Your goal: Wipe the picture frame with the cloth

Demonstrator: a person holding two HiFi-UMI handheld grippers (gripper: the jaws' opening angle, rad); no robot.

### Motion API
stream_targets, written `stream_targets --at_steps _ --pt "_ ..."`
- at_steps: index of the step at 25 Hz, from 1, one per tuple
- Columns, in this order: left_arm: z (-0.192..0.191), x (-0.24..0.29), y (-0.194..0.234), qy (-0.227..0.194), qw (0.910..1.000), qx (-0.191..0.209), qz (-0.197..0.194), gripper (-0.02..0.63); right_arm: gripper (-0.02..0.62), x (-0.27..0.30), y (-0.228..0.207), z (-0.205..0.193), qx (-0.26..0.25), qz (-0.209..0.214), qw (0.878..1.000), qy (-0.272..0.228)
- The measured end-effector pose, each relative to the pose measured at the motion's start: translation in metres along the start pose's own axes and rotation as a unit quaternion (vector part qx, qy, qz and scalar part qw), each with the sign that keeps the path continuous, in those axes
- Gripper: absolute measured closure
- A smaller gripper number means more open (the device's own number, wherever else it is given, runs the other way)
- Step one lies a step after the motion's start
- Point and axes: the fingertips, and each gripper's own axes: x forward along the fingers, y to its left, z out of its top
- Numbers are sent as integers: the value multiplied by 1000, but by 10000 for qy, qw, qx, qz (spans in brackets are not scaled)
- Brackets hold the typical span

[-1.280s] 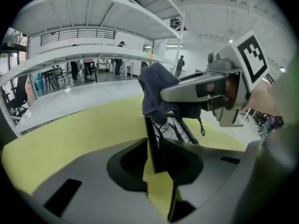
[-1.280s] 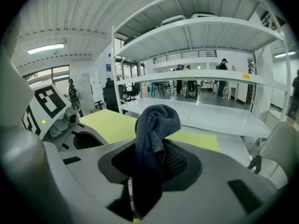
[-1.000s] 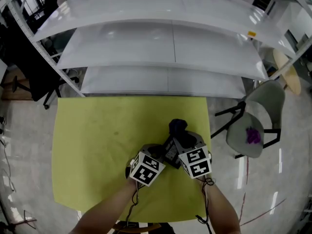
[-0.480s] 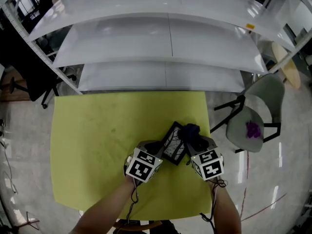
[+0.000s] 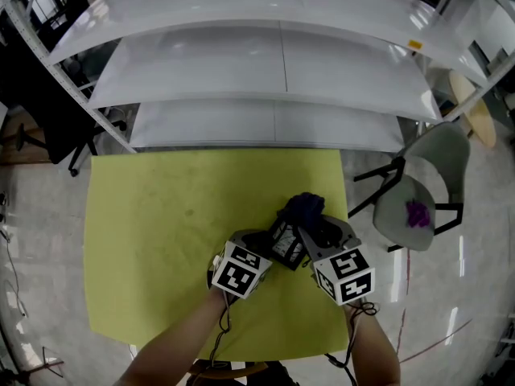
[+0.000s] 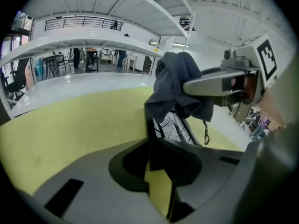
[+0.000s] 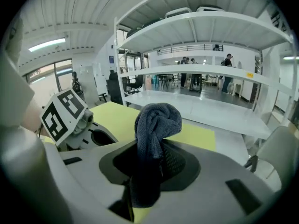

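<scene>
Counter (image 5: pixel 161 215) is yellow-green. Work sits near its right edge, toward the front. Open surface to the left and behind. Lowest white shelf (image 5: pixel 265 127) runs along the counter's far edge, and a grey chair (image 5: pixel 422 199) stands just off the right edge.

Left claw (image 6: pixel 153 158) is nearly closed, clamped on the lower edge of the picture frame (image 6: pixel 174 125). Frame is black-rimmed, held on edge and tilted; can't tell if it touches the counter.

Right claw (image 7: pixel 147 171) is pinched tight on a dark blue cloth (image 7: pixel 156 125), bunched up above the jaws. In the left gripper view the cloth lies over the frame's top corner, touching it.

Both forearms come in from the front edge and converge, with the marker cubes side by side. Right gripper reaches across over the frame.
</scene>
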Motion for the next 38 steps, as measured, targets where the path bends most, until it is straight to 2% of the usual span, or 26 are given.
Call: stream_targets --at_steps 5,8,11,18,23,25,28,32,35,38 --pt "1 0 -1 -34 10000 -61 5 546 482 37 28 -11 180 591 9977 270" --pt "0 1 -1 -26 10000 -57 29 546 481 52 43 -33 5 727 9955 614" --pt "1 1 -1 40 10000 19 70 546 483 49 44 -49 -181 644 9946 798" --pt "0 0 1 8 10000 -83 41 546 482 12 17 -78 -33 396 9943 990" --pt "-3 3 1 -27 9998 -185 24 545 482 -13 -9 -90 -50 -43 9926 1213" --pt "-3 2 1 -60 9999 -141 64 545 482 -20 -9 -84 121 -14 9945 1036" --pt "-2 -4 0 -119 9998 -54 159 554 482 -25 5 -52 463 195 9977 454" --pt "-7 -9 -1 -63 9997 -94 225 569 482 -18 34 -6 477 504 9975 -151" --pt "-10 -12 -1 -25 9997 -123 232 574 482 0 58 -1 491 758 9958 -142" --pt "-12 -13 -1 -68 9996 -188 210 574 482 20 76 -20 591 926 9939 121"
